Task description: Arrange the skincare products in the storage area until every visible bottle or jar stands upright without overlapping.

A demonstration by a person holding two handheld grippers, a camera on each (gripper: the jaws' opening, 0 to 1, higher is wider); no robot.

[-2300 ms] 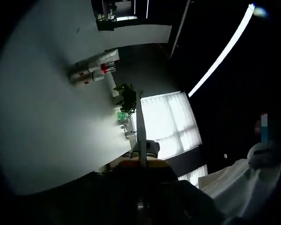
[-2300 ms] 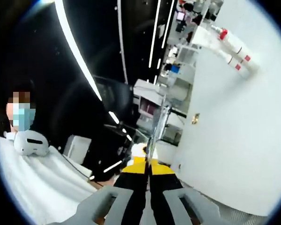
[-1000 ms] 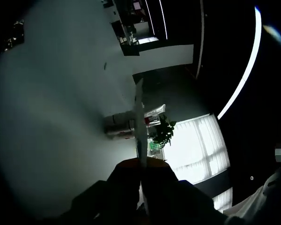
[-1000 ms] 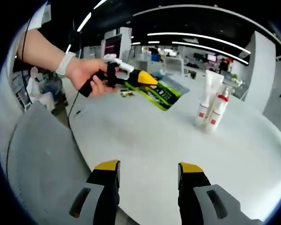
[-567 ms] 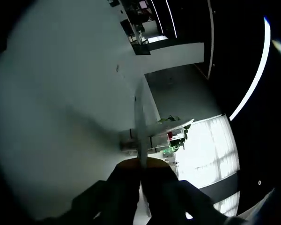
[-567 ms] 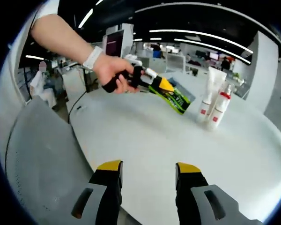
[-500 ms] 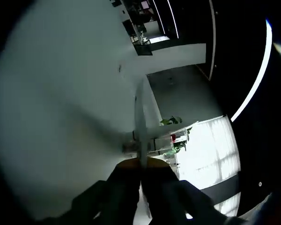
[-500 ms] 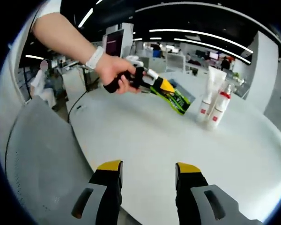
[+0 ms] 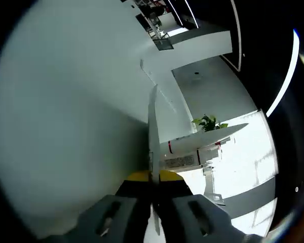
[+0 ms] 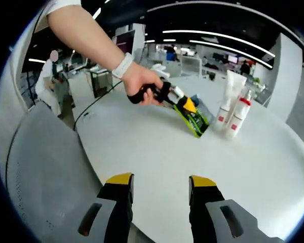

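A white tube [image 10: 229, 101] and a red-capped bottle [image 10: 239, 119] stand upright together on the white table [image 10: 157, 152], far right. A person's hand [image 10: 142, 83] holds my left gripper [image 10: 185, 105], shut on a flat green packet [image 10: 196, 120] whose lower end rests just left of them. In the left gripper view, that packet [image 9: 152, 126] shows edge-on as a thin pale strip between my left gripper's [image 9: 153, 178] closed jaws, with the tube and bottle [image 9: 202, 147] close beyond, lying sideways in the rolled picture. My right gripper [image 10: 160, 185] hangs open over the table's near edge, holding nothing.
A grey rounded surface [image 10: 45, 167] lies to the left of the table's edge. Office desks and a person [image 10: 53, 81] stand in the background. A green plant [image 9: 209, 122] shows beyond the bottles. Bare table lies between my right gripper and the bottles.
The hand has carried my left gripper and the green packet rightward and down, up to the tube and bottle. My right gripper has stayed open in place.
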